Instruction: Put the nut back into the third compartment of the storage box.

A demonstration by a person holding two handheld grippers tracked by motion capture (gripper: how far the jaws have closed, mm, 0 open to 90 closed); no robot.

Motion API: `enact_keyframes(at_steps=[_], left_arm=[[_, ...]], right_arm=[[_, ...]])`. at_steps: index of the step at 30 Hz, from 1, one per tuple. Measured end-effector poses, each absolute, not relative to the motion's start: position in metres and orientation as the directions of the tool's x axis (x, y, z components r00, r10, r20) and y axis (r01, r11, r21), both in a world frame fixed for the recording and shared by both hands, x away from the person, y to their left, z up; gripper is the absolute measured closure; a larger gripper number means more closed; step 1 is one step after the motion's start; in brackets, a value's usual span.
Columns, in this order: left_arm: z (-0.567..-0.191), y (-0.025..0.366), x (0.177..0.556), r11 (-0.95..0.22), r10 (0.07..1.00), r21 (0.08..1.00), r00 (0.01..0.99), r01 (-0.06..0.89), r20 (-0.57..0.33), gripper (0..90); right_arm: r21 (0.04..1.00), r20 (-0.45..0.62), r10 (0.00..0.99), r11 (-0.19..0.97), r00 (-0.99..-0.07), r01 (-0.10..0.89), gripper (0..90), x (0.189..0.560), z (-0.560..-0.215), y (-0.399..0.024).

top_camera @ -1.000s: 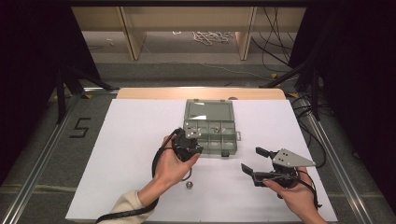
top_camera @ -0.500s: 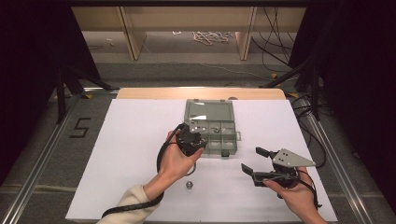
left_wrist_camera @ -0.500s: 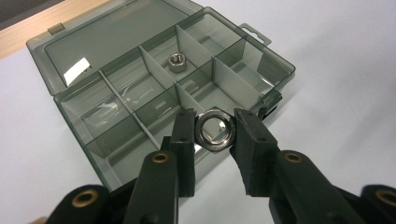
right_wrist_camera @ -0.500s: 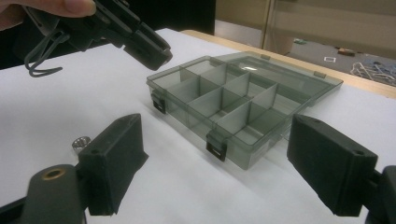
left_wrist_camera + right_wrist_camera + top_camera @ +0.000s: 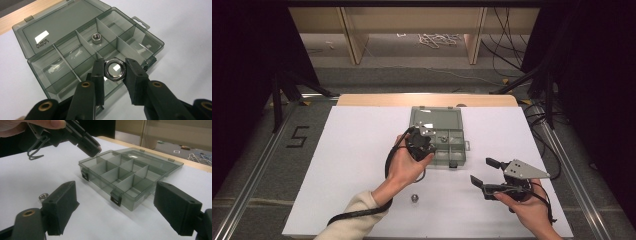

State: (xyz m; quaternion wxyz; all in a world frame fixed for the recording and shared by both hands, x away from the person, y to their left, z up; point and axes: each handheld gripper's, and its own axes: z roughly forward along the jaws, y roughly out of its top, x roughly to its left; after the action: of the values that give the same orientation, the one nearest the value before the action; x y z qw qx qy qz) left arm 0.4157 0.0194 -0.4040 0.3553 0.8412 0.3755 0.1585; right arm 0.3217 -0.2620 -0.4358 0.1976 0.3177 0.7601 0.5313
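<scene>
Seen from the high view, the left gripper (image 5: 422,142) hangs over the near-left part of the open compartment box (image 5: 438,120), whose lid lies flat on the far side. The right gripper (image 5: 490,172) sits well apart, on the white table (image 5: 352,150) to the box's right, jaws wide and holding nothing. A loose nut (image 5: 414,198) lies on the table near the person's left forearm.

From the left gripper view, the jaws are closed narrow on a large hex nut (image 5: 115,69), held with its hole facing the camera. Straight below and beyond it lie the box's near compartments; which cell it is over I cannot say for certain, though it looks like the middle of the near row. A smaller nut (image 5: 96,38) already rests in a far-row cell.

From the right gripper view, the wide jaws frame the box from its latch side, and the left gripper's tip (image 5: 88,147) hovers above the box's corner. The left hand is plainly the nearer one for the drop.
</scene>
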Motion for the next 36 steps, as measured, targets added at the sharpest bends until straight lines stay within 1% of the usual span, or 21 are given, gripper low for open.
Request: enact_keyframes(at_steps=[1,7,10,11,15,16,17,24,36], left_arm=[[-0.403,0.019,0.417,-0.475,0.744,0.713,0.668,0.515,0.012,70.2],[-0.402,0.015,0.423,-0.469,0.744,0.715,0.669,0.518,0.004,70.2],[-0.401,0.014,0.426,-0.481,0.742,0.709,0.67,0.516,0.016,70.2],[-0.401,0.012,0.426,-0.474,0.745,0.712,0.667,0.518,0.011,70.2],[-0.401,0.01,0.43,-0.475,0.743,0.713,0.669,0.516,0.01,70.2],[-0.401,0.01,0.432,-0.48,0.741,0.71,0.672,0.514,0.014,70.2],[-0.401,0.009,0.432,-0.478,0.743,0.709,0.67,0.518,0.012,70.2],[-0.401,0.006,0.441,-0.503,0.738,0.69,0.674,0.521,0.029,70.2],[-0.41,0.0,0.457,-0.505,0.744,0.67,0.668,0.544,0.019,70.2]], right_arm=[[0.933,0.037,0.693,0.233,-0.72,0.273,19.5,0.322,-0.436,-0.262],[0.934,0.035,0.692,0.235,-0.721,0.271,19.5,0.322,-0.436,-0.262],[0.936,0.034,0.693,0.231,-0.72,0.267,19.5,0.322,-0.436,-0.262],[0.941,0.013,0.694,0.236,-0.72,0.244,19.5,0.323,-0.436,-0.263],[0.94,0.015,0.693,0.235,-0.721,0.245,19.5,0.323,-0.436,-0.263],[0.936,0.036,0.692,0.23,-0.721,0.268,19.5,0.322,-0.436,-0.262],[0.94,0.014,0.693,0.237,-0.721,0.247,19.5,0.323,-0.436,-0.263],[0.938,0.017,0.694,0.238,-0.72,0.251,19.6,0.323,-0.436,-0.263],[0.935,0.019,0.695,0.242,-0.719,0.258,19.6,0.323,-0.436,-0.264]])
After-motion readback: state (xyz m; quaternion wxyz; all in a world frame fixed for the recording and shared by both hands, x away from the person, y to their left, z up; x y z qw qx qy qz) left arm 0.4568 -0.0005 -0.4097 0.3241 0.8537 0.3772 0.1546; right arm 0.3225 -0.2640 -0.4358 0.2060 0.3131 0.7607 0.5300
